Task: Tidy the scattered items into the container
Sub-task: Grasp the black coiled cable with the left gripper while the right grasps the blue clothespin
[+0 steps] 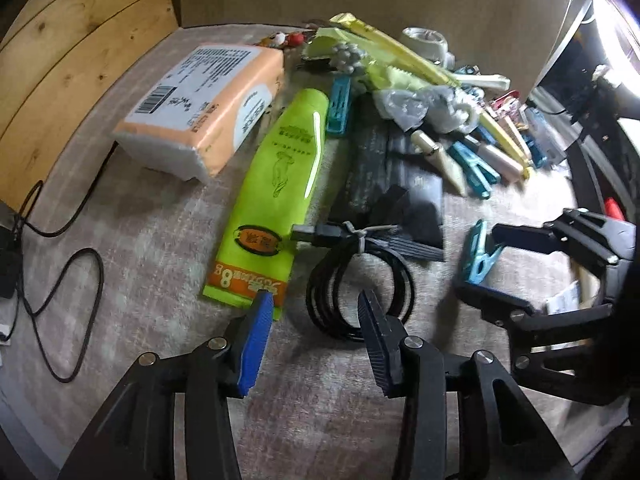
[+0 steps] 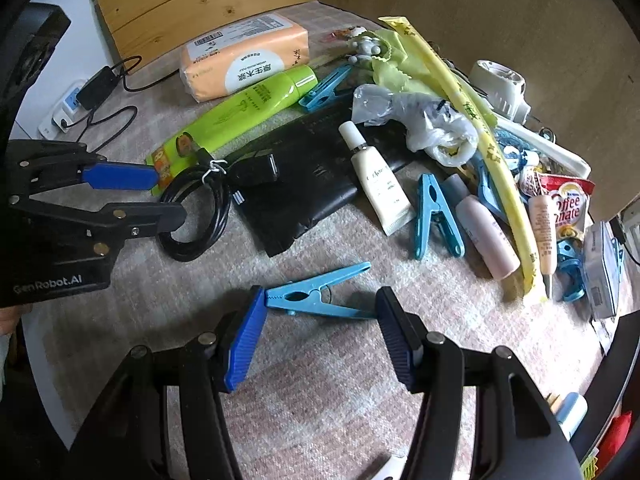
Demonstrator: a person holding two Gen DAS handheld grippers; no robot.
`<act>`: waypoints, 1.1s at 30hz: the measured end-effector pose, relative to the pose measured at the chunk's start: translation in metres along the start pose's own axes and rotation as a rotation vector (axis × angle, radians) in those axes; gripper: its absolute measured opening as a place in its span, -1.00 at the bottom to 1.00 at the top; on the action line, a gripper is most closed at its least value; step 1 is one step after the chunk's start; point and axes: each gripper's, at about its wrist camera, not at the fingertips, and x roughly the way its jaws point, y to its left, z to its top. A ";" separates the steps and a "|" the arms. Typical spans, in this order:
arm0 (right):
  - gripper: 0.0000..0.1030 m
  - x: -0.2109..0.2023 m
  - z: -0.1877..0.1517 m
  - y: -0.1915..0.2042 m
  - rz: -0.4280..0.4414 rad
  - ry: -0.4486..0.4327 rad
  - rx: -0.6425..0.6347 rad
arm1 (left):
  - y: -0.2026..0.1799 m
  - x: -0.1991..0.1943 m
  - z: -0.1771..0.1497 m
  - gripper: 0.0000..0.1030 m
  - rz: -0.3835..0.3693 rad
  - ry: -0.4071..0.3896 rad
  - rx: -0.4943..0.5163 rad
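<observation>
Clothespin (image 2: pixel 320 300) between right gripper (image 2: pixel 320 320) fingertips (untouched)

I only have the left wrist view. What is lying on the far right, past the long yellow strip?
Observer: A red creamer sachet, half tucked behind the yellow strip.
Operator: And the peg at the other gripper?
Observer: The blue clothespin lies lengthwise between the right gripper pads, its ends close to both. I cannot tell whether they press it.
Operator: Where does the loose black wire on my left lead?
Observer: To a black adapter sitting on a white power strip.
</observation>
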 end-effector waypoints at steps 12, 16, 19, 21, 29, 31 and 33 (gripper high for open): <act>0.07 -0.008 0.004 -0.015 0.029 -0.014 0.016 | -0.007 0.002 0.022 -0.24 0.007 0.022 0.293; 0.07 -0.012 0.006 -0.025 0.030 -0.015 0.029 | -0.016 0.012 0.018 -0.42 -0.012 0.067 0.363; 0.07 -0.013 0.006 -0.033 0.021 -0.012 0.037 | -0.031 0.015 0.012 -0.43 -0.030 0.069 0.425; 0.07 -0.012 0.005 -0.039 0.014 -0.005 0.045 | -0.037 0.015 0.011 -0.46 -0.026 0.058 0.455; 0.06 -0.017 -0.010 -0.060 0.002 0.001 0.067 | -0.031 0.014 0.017 -0.76 -0.053 0.063 0.394; 0.06 -0.024 -0.011 -0.062 -0.003 -0.013 0.066 | -0.028 0.009 0.017 -0.77 -0.068 0.059 0.373; 0.06 -0.032 -0.012 -0.065 -0.005 -0.029 0.070 | -0.026 0.002 0.018 -0.78 -0.072 0.046 0.360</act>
